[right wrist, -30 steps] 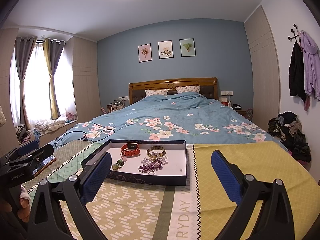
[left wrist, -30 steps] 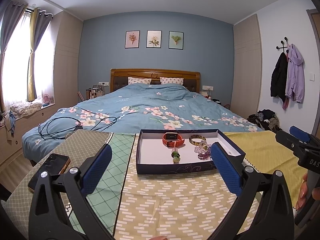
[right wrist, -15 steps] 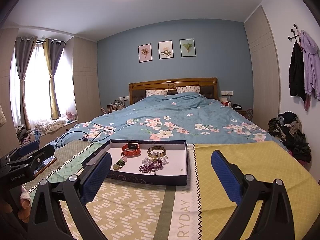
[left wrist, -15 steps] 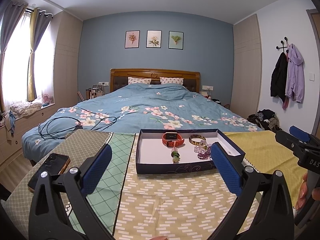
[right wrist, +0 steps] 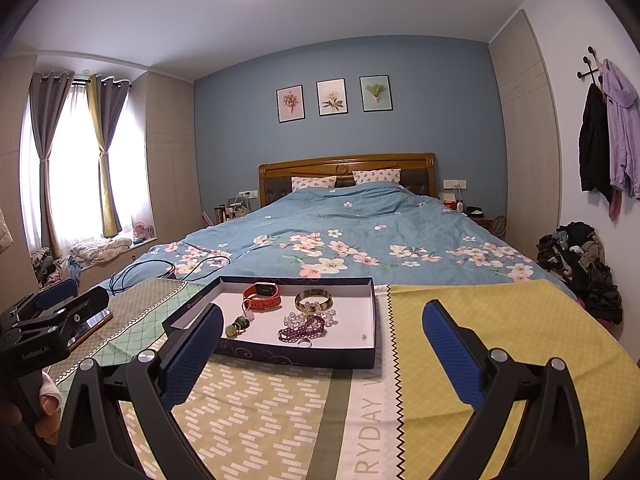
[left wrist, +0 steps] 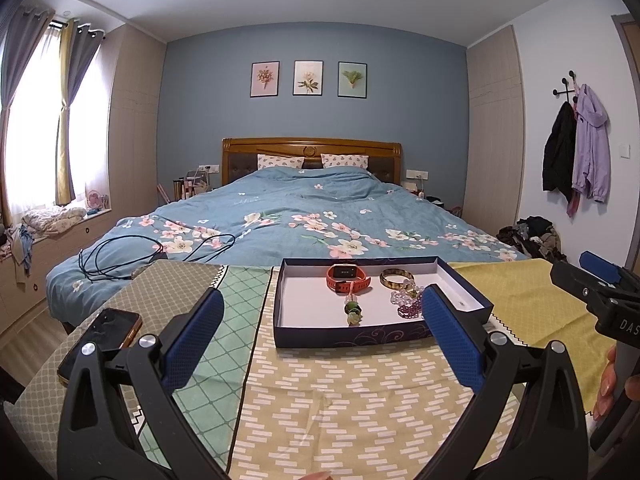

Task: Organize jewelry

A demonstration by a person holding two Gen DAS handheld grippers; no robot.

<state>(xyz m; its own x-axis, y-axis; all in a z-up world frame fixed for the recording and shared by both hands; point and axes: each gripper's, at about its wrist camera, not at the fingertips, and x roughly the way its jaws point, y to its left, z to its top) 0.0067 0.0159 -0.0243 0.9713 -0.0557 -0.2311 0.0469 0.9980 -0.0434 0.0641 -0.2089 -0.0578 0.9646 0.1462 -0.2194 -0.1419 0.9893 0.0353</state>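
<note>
- The left gripper (left wrist: 320, 332) hangs above the patterned cloth (left wrist: 340, 400), its blue-padded fingers (left wrist: 192, 340) spread wide with nothing between them and nothing touched.
- The right gripper (right wrist: 322, 344) is just as wide apart, pads (right wrist: 452, 356) bare, holding nothing and clear of the cloth.
- The dark box (left wrist: 360, 338) with its white floor sits on the cloth at twelve o'clock from the left gripper, and towards eleven o'clock from the right one.
- Inside it, an orange watch (right wrist: 262, 295) lies at the far side, with a gold bangle (right wrist: 314, 300) just to its three o'clock.
- A heap of clear and purple beads (right wrist: 306, 326) sits at six o'clock of the bangle, touching it.
- A small green bead charm (right wrist: 238, 325) lies at seven o'clock of the watch.
- A phone (left wrist: 102, 340) rests on the cloth at nine o'clock of the box, well apart from it.
- Beyond the box, at twelve o'clock, is the floral bed (left wrist: 300, 216).
</note>
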